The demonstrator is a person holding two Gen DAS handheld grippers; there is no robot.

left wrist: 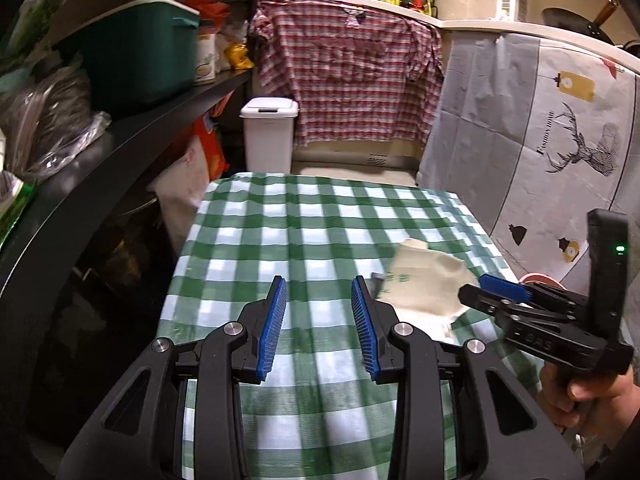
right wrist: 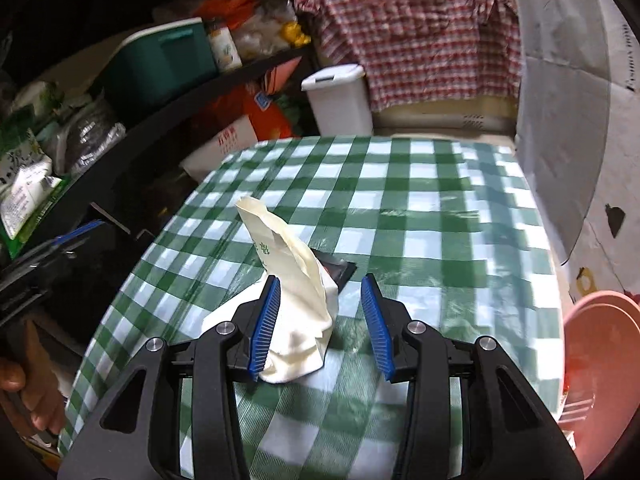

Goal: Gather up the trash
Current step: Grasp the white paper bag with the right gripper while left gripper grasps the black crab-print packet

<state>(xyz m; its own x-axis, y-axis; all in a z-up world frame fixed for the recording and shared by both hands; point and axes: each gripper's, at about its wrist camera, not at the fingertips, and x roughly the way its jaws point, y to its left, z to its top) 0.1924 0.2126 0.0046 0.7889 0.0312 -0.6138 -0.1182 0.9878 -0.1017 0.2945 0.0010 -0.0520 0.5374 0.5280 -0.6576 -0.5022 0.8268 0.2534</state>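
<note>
Tablecloth point(left wrist: 304, 240): green and white check, covering the whole table. Bag point(right wrist: 296, 280) on the cloth: cream, with small green print near its upper half; at its 2 o'clock a packet point(right wrist: 338, 270) edge shows black. Left gripper point(left wrist: 320, 320) and right gripper point(right wrist: 320, 320): black frames, blue ribbed pads, silver bolts. Bin point(left wrist: 269, 132) at 12 o'clock beyond the table: white. Hanging cloth point(left wrist: 352, 72) behind it: red and white check. Sheet point(left wrist: 560, 128) at 2 o'clock: pale grey-white, printed with a black stag and yellow tags. Box point(left wrist: 136, 52) on the black shelf point(left wrist: 120, 136) at 10 o'clock: dark green, white lid. Basin point(right wrist: 600, 352) at 4 o'clock: pink.
</note>
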